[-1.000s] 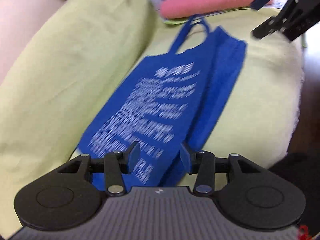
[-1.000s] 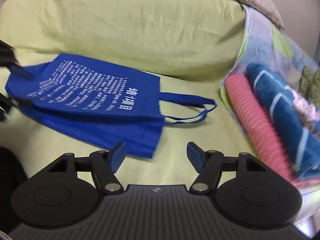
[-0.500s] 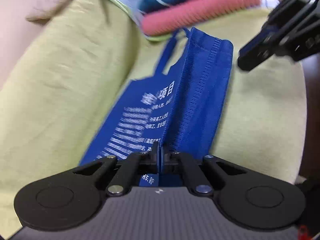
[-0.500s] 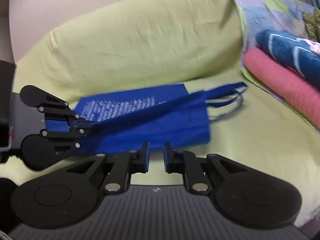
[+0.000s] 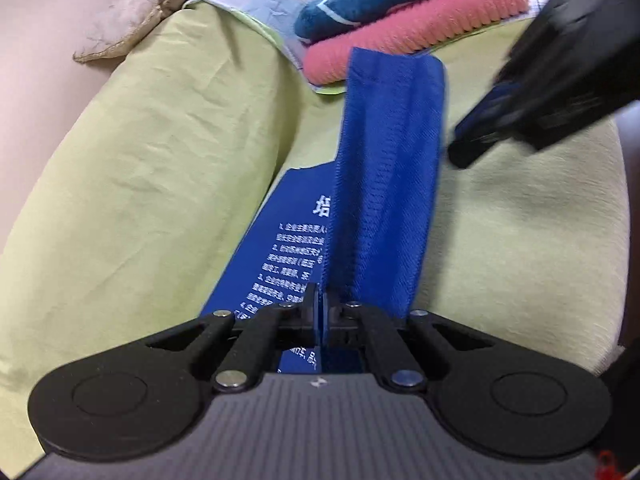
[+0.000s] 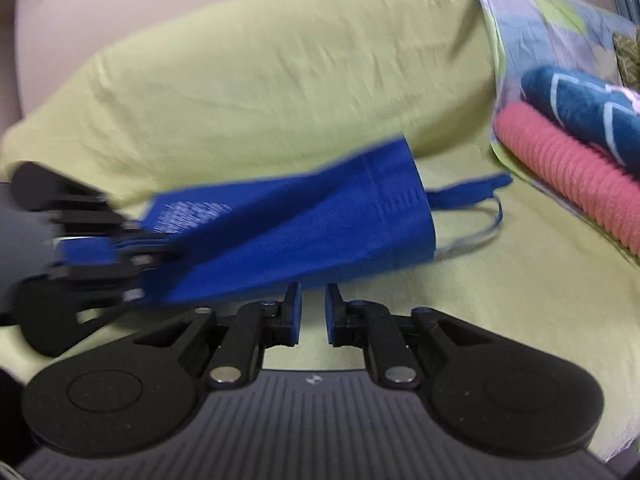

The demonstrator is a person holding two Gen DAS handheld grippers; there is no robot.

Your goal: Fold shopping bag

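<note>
meanwhile, blue bag pinched at one end and lifted off the cushion

the left tongs (image 5: 321,312) were closed tight on a raised fold of the blue shopping bag (image 5: 384,184), the fabric sandwiched between the two blue pads at the bag's near end. from that pinch the fold stood up as a ridge that ran away toward the stacked towels, while the printed panel with white lettering lay flat on the green cushion cover (image 5: 140,184) to the left of the ridge.

in the right wrist view the bag (image 6: 320,224) hung in a slanted sheet from the left tongs (image 6: 140,258) at the left edge, its far end dipping toward the seat. its two handles (image 6: 476,200) trailed on the green cover beyond that end, pointing at the pink towel (image 6: 568,172). a dark blue towel with pale stripes (image 6: 588,112) sat on top of the pink one, both on a patchwork cloth (image 6: 532,28).

the right tongs (image 6: 313,312) held nothing: the pads stood a narrow gap apart, just below the bag's lower edge, and whether they touched it i could not tell. in the left wrist view the right tongs (image 5: 472,140) showed as a blurred dark shape just beside the ridge's right side.

a beige pillow (image 5: 156,12) rested above the green backrest.
</note>
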